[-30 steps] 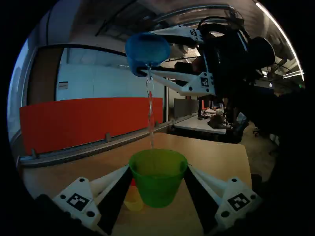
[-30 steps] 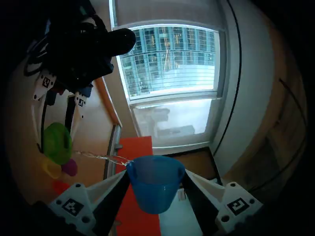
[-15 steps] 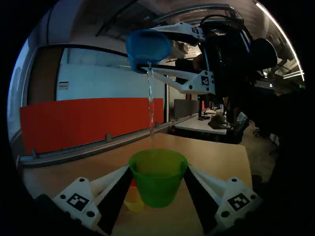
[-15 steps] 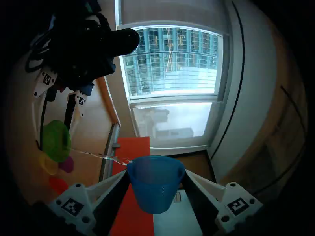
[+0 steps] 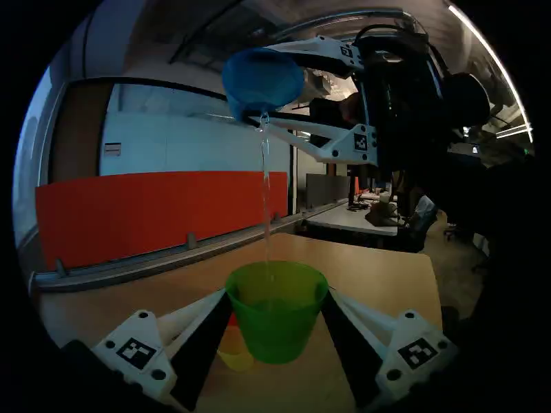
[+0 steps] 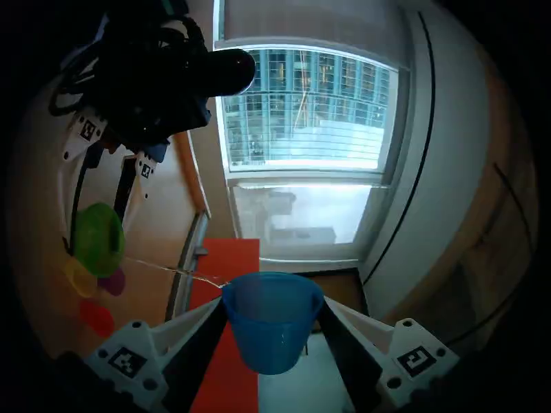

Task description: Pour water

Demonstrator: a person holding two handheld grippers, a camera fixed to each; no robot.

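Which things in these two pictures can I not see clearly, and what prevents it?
- Water inside the blue cup: right gripper view, hidden by the cup's own wall.
- Water level in the green cup: left gripper view, dim light and tinted wall.
- Yellow cup: left gripper view, mostly behind the green cup.
- Red object: right gripper view, too small to identify.

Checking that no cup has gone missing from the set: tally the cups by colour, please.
blue cup: 1
green cup: 1
yellow cup: 1
purple cup: 1
red cup: 1
Total: 5
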